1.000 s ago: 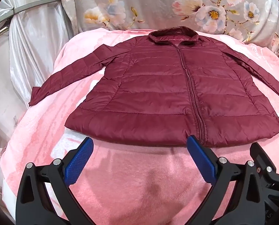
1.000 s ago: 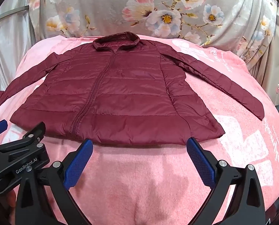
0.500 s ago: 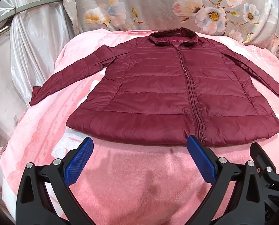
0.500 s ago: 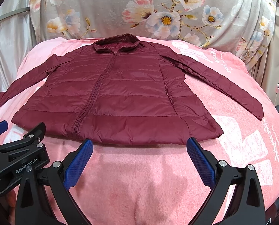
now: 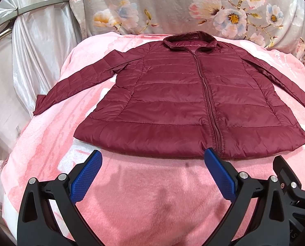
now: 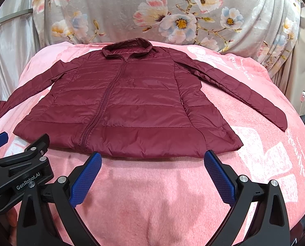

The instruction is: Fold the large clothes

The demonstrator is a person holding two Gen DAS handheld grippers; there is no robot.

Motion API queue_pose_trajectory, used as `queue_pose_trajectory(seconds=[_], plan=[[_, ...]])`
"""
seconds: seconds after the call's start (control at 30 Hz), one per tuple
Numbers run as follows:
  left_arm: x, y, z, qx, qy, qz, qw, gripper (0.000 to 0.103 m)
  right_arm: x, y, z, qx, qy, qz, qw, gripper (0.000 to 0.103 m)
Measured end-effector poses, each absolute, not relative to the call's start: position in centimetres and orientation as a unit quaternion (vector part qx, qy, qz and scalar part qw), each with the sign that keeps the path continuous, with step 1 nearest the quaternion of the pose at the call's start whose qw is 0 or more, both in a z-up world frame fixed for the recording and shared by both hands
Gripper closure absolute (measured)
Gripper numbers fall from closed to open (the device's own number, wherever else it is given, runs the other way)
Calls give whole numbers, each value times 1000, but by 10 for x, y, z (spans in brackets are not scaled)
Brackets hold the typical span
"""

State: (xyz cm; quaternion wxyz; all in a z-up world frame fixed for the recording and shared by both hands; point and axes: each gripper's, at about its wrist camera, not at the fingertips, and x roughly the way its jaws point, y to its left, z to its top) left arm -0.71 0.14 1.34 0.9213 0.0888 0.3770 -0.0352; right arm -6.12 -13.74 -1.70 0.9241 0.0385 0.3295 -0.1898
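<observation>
A dark red quilted jacket (image 5: 183,102) lies flat and zipped on a pink blanket (image 5: 148,184), collar at the far side, both sleeves spread outward. It also shows in the right wrist view (image 6: 128,106). My left gripper (image 5: 152,157) is open and empty, just short of the jacket's hem, left of the zipper. My right gripper (image 6: 152,160) is open and empty, just short of the hem's right half. The left gripper's body (image 6: 19,174) shows at the left of the right wrist view.
A grey floral cloth (image 5: 173,6) hangs behind the blanket. Shiny silver sheeting (image 5: 29,51) drapes at the left. The blanket (image 6: 275,164) falls away at its right edge, with dark furniture beyond.
Both grippers have drawn back or tilted slightly; the jacket sits a little farther up in both views. The jacket has not moved.
</observation>
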Motion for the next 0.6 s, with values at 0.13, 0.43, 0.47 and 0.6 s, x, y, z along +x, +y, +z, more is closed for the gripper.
queue_pose_trajectory(seconds=[0.13,0.43,0.47,0.6], plan=[[-8,2,14,89,377,-35,921,6,-61,-137,-18,38,329,-190,924,5],[-9,2,14,88,377,-35,921,6,-62,-137,-18,38,330,-191,924,5],[-9,2,14,88,377,-35,921,6,-62,-137,-19,38,330,-191,924,5],[-9,2,14,88,377,-35,921,6,-62,-137,-19,38,329,-191,924,5]])
